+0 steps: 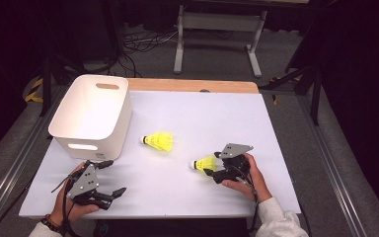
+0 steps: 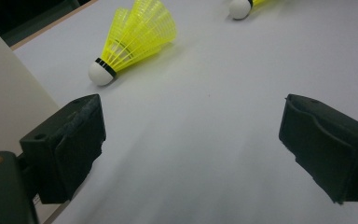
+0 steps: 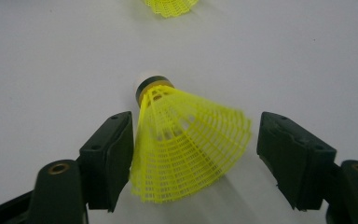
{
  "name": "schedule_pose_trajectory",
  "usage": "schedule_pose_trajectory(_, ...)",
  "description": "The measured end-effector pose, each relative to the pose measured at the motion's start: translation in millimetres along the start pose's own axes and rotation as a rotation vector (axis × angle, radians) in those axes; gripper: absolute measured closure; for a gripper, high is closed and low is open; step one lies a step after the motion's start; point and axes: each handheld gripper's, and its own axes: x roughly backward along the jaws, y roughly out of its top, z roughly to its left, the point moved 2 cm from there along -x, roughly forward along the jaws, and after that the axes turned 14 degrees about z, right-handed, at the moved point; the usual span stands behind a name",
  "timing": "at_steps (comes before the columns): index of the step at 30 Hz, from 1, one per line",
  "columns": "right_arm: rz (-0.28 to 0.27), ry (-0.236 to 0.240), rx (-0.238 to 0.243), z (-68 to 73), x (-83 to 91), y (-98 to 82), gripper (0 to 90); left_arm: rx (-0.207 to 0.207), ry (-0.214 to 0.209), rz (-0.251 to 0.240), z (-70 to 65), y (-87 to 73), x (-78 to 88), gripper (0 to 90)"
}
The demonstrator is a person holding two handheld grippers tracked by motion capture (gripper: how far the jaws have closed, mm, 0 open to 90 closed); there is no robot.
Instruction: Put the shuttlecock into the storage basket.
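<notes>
The right gripper (image 1: 208, 166) sat near the front right corner of the table (image 1: 217, 113), its jaws wide apart around the skirt of the nearer shuttlecock (image 3: 186, 140). In the right gripper view one jaw stood against the skirt's edge while the other stood clear of it, so nothing was clamped; the shuttlecock lay on its side on the white top, cork tip pointing away from the gripper.

The main risk, as I judged it, lay in that flimsy mesh skirt. Closing hard on it could crush or bend it, and closing unevenly, with only one jaw touching, could push the light thing sideways so that it rolled out. A grip so far back on the flared end might also let it slip free once lifted.

The shuttlecock itself looked light and springy: bright yellow plastic netting, a black band, a white rounded tip.

The left gripper (image 1: 109, 178) rested near the front left corner, jaws spread wide and empty, just in front of the white bin (image 1: 91, 116). Farther in, toward the middle of the table, the second shuttlecock (image 1: 160, 141) lay on its side, well apart from both grippers. The bin stood at the left edge, open side up.
</notes>
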Motion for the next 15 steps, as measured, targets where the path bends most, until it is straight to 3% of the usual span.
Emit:
schedule_pose_trajectory(10, -0.021, -0.022, -0.023, 7.5, 17.4, -6.9, 28.6, 0.001, 0.002, -0.002, -0.3, 0.3, 1.1, 8.0)
schedule_pose_trajectory(13, -0.017, -0.019, -0.030, 12.9, 19.9, -10.3, 32.4, 0.000, 0.003, -0.003, -0.1, 0.2, 1.4, 8.0)
schedule_pose_trajectory(15, -0.006, -0.015, -0.017, 17.4, 19.5, -12.7, 39.9, -0.001, 0.003, -0.002, 0.0, 0.2, 1.4, 8.0)
